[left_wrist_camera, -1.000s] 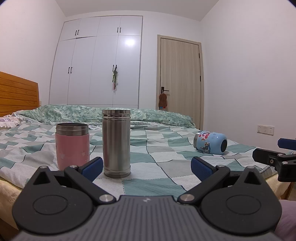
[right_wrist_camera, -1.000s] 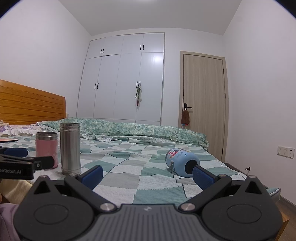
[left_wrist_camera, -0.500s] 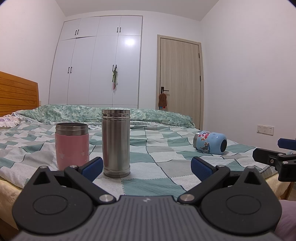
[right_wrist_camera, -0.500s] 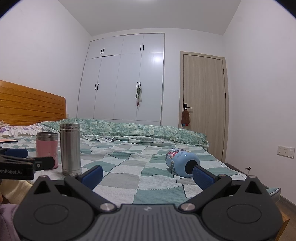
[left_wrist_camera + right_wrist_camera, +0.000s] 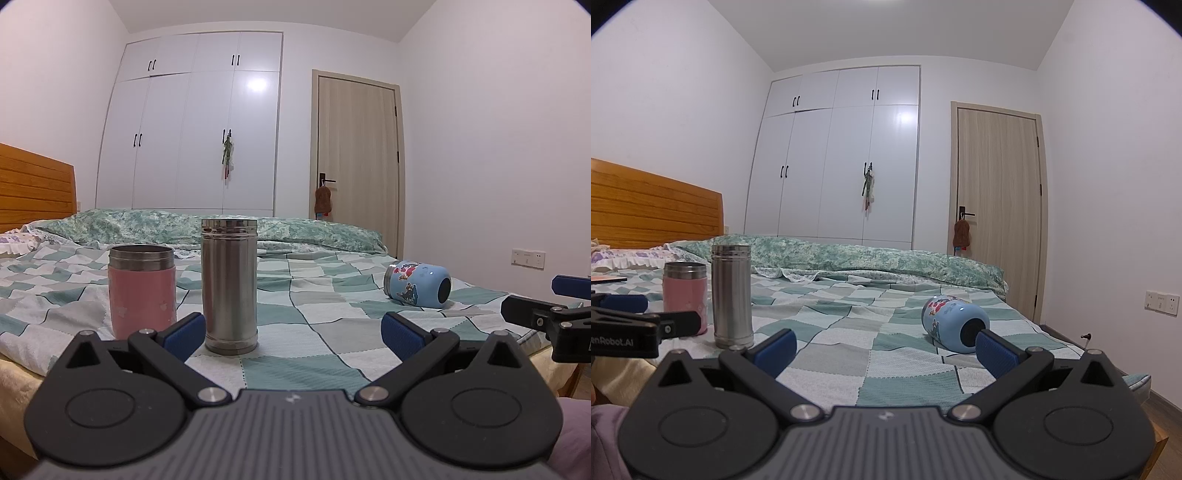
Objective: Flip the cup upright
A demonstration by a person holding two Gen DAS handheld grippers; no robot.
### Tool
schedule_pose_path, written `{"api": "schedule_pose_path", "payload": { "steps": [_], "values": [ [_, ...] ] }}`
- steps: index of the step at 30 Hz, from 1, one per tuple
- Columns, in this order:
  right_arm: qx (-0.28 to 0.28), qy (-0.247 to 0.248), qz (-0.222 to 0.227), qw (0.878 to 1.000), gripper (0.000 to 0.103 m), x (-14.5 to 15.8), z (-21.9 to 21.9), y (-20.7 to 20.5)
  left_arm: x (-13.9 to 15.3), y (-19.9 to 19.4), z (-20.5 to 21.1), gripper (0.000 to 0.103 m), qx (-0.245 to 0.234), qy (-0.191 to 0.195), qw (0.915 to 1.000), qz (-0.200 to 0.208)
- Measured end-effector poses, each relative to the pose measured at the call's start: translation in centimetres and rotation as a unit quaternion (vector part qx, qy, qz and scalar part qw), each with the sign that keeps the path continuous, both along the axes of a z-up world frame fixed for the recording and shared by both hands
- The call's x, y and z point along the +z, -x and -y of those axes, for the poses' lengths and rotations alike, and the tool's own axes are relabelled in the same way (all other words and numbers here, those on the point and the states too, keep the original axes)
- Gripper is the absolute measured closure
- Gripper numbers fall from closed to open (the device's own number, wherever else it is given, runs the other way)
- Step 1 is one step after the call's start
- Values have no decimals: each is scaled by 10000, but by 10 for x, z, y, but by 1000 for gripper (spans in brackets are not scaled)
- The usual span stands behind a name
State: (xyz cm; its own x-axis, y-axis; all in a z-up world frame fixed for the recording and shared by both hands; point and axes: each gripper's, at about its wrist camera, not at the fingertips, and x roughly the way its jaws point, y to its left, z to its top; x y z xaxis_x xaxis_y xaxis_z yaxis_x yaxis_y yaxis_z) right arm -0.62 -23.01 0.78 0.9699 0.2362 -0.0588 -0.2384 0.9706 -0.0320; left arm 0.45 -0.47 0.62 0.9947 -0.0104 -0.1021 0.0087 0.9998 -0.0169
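A light blue cup with cartoon stickers (image 5: 418,283) lies on its side on the checked bedspread, its dark base end facing me; it also shows in the right wrist view (image 5: 953,323). A steel flask (image 5: 229,290) and a pink cup (image 5: 141,290) stand upright to its left, also in the right wrist view as the flask (image 5: 732,295) and pink cup (image 5: 685,295). My left gripper (image 5: 293,336) is open and empty, in front of the flask. My right gripper (image 5: 885,349) is open and empty, short of the blue cup.
The bed (image 5: 849,332) has a wooden headboard (image 5: 646,210) at the left and a rolled green quilt (image 5: 849,258) across the back. Behind it stand a white wardrobe (image 5: 842,162) and a closed door (image 5: 997,206). The bed's right edge drops to the floor.
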Motion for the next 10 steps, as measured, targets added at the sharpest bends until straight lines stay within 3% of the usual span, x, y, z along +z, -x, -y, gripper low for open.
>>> {"api": "schedule_pose_path", "payload": {
  "steps": [10],
  "values": [
    [6, 16, -13, 10000, 0, 0, 0, -1, 0, 1, -1, 0, 31, 29, 10000, 12]
  ]
}}
